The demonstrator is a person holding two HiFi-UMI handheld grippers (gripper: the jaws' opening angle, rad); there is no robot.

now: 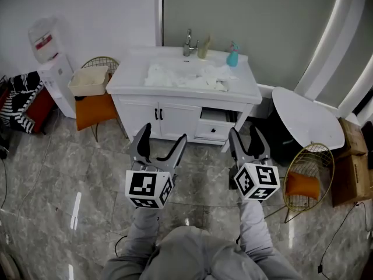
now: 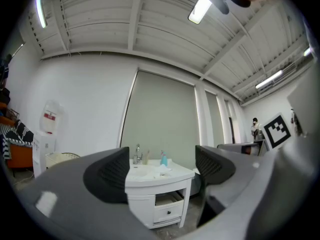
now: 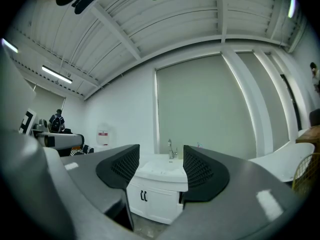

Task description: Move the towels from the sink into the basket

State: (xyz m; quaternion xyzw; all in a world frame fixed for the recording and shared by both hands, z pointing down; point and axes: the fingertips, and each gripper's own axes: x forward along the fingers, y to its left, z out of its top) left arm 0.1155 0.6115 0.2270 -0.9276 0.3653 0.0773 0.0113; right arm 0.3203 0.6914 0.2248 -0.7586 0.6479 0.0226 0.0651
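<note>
Several white towels [image 1: 187,76] lie crumpled in and around the sink on top of a white vanity [image 1: 175,112] across the floor from me. A cream basket [image 1: 88,80] sits on an orange-seated chair to the left of the vanity. My left gripper [image 1: 164,134] is held over the floor well short of the vanity, open wide and empty. My right gripper [image 1: 245,132] hovers beside it, open more narrowly, also empty. In the left gripper view the vanity [image 2: 157,184] shows between the jaws of the left gripper [image 2: 160,170]. In the right gripper view the right gripper [image 3: 160,170] frames the sink [image 3: 161,170].
A faucet [image 1: 188,42], a cup and a blue bottle [image 1: 233,56] stand at the back of the sink. One vanity drawer [image 1: 214,124] hangs open. A water dispenser [image 1: 51,63] stands at left. At right are a round white table [image 1: 306,118], a wire chair [image 1: 306,182] and cardboard boxes [image 1: 352,168].
</note>
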